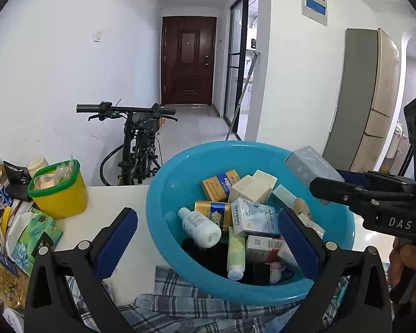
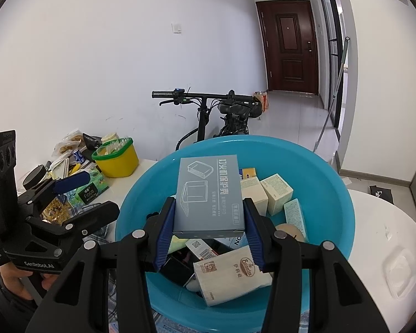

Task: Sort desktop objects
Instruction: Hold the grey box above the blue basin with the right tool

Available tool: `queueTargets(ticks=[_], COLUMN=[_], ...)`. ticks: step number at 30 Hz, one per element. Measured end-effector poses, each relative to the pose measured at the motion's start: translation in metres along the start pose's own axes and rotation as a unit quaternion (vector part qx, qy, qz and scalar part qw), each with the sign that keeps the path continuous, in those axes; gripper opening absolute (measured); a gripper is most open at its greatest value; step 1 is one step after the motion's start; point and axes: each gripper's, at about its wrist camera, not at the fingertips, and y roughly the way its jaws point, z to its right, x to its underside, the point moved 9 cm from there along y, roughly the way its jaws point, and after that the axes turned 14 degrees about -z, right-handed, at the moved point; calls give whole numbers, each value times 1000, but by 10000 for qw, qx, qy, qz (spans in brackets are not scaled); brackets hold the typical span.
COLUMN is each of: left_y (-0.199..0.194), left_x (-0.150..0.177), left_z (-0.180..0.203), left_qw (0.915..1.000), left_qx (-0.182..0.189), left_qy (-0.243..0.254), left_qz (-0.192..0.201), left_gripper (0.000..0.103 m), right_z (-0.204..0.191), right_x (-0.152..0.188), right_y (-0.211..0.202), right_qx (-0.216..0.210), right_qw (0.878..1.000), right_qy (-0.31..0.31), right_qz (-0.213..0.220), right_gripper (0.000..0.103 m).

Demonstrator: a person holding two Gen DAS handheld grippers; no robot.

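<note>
While the round blue plastic basin (image 2: 330,194) sits on the white table (image 2: 380,222), already heaped w/ stuff, the right gripper (image 2: 209,236) has its blue pads clamped on the two long sides of a flat grey cardboard box (image 2: 208,194) w/ printed line drawings, and holds it up over the basin's middle, clear of the pile below. In the left wrist view that same box shows at the right, just above the basin rim.

Left gripper (image 1: 208,230) hangs wide open w/ nothing between its pads, one finger inside the near rim, the other outside it, over a checked blue-grey cloth (image 1: 163,302).

What's in the basin: a small white plastic bottle (image 1: 199,227), a pale green tube (image 1: 235,252), a gold-and-blue packet (image 1: 212,211), a white-blue carton marked RAISON (image 1: 255,216), cream cardboard boxes (image 2: 277,191), a tan paper pack (image 2: 230,274). I'd say a fair share is gathered, if the basin is the goal.

Left to do, by my read: the far left of the table is crowded w/ a yellow plastic tub w/ a green rim (image 1: 59,191), a green floral tissue pack (image 1: 33,236) and snack bags (image 2: 69,141). Can't tell if the grey box is going in or coming out. Roughly mid-job.
</note>
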Motion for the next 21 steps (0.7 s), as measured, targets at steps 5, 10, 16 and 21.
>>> queueTargets(ticks=[5,10,16,21], left_y=[4,8,10,9], left_x=[0,1,2,3], left_z=[2,4,3,3], left_qw=[10000,9999,9999,9999], left_qx=[2,-39,-55,-31], left_qy=[51,99,89,78], left_qz=[-39,-95,-104,-119], left_gripper=[103,103,103,103], right_z=[-1,-1,-2,-3], right_x=[1,1,1,2], right_y=[0,0,0,2], right_qx=[5,-14,-56,-61], right_qw=[10000,10000,10000,10000], right_qy=[-6,5,-3,-19], right_qz=[-13,-10,6,-26], right_gripper=[46,46,46,46])
